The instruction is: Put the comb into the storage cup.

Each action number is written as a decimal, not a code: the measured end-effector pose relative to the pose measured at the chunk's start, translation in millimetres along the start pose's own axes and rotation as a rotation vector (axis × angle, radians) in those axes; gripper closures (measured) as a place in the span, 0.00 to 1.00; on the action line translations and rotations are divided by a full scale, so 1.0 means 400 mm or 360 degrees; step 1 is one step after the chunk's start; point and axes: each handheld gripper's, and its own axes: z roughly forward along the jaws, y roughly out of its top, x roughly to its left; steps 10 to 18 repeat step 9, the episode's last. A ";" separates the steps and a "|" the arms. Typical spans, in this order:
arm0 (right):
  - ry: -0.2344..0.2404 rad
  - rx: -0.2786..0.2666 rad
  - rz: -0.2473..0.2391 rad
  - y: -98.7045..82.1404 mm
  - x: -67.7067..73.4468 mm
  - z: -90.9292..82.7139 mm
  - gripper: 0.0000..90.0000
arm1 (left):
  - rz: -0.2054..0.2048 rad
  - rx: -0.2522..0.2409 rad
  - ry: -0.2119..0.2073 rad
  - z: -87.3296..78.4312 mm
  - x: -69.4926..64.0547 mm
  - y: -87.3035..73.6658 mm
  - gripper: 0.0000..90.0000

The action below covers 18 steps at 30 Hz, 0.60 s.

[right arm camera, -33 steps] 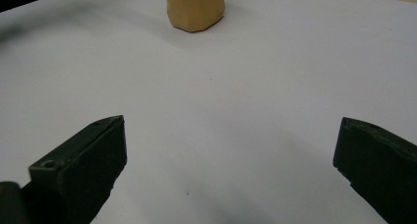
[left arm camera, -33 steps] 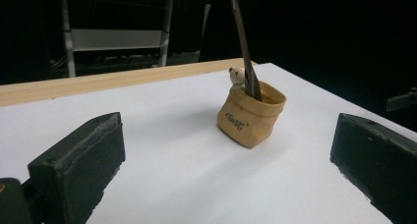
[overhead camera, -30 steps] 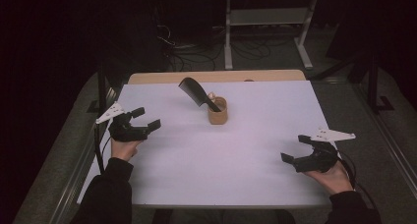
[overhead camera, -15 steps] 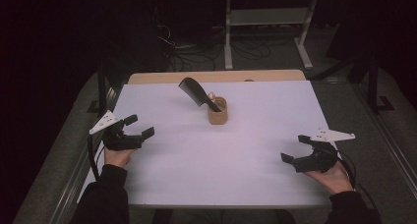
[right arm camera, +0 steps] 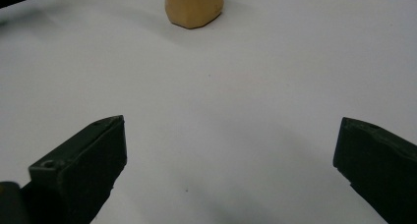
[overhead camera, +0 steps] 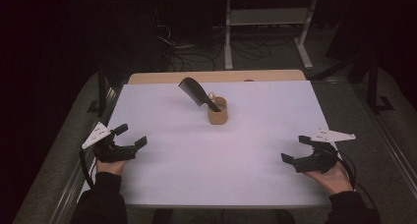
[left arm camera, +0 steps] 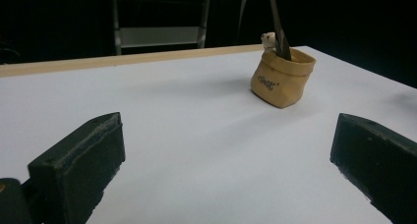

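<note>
A small tan pouch (overhead camera: pixel 217 111) stands upright near the back middle of the white table (overhead camera: pixel 206 155). A black comb (overhead camera: pixel 197 93) leans out of it to the left, beside a small white thing (overhead camera: pixel 211 95). The left gripper view shows the pouch (left arm camera: pixel 282 77), with dark lettering, ahead to the right. My left gripper (overhead camera: pixel 131 136) rests open at the table's left edge, nothing between its jaws. Open and empty too, my right gripper (overhead camera: pixel 294 150) sits near the front right corner. In the right gripper view, the pouch's base (right arm camera: pixel 193 7) is far ahead.
A wooden strip (overhead camera: pixel 216 76) runs along the table's far edge. Beyond it are a metal stand (overhead camera: pixel 268 22) and floor cables (overhead camera: pixel 196 49) in the dark. Grey padding (overhead camera: pixel 64 150) borders the table on both sides.
My left gripper has drawn back toward the person and out to the table's left edge. The right gripper, pouch and comb have stayed put.
</note>
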 end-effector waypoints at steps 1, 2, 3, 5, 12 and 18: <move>0.0000 0.0002 0.0003 -0.001 0.000 0.000 0.00 | 0.0003 0.0004 0.0007 -0.006 0.000 -0.003 0.00; -0.0001 0.0003 0.0000 -0.002 0.000 0.001 0.00 | 0.0003 0.0005 0.0010 -0.009 0.000 -0.004 0.00; 0.0000 0.0004 0.0001 -0.002 0.000 0.001 0.00 | -0.0006 0.0008 0.0015 -0.012 0.001 -0.006 0.00; -0.0002 0.0003 0.0003 -0.002 0.000 0.001 0.00 | 0.0001 0.0022 0.0027 -0.011 0.000 -0.009 0.00; -0.0005 -0.0007 0.0016 -0.003 0.000 -0.002 0.00 | 0.0055 0.0063 0.0005 -0.002 -0.007 -0.010 0.00; -0.0005 -0.0007 0.0016 -0.003 0.000 -0.002 0.00 | 0.0055 0.0063 0.0005 -0.002 -0.007 -0.010 0.00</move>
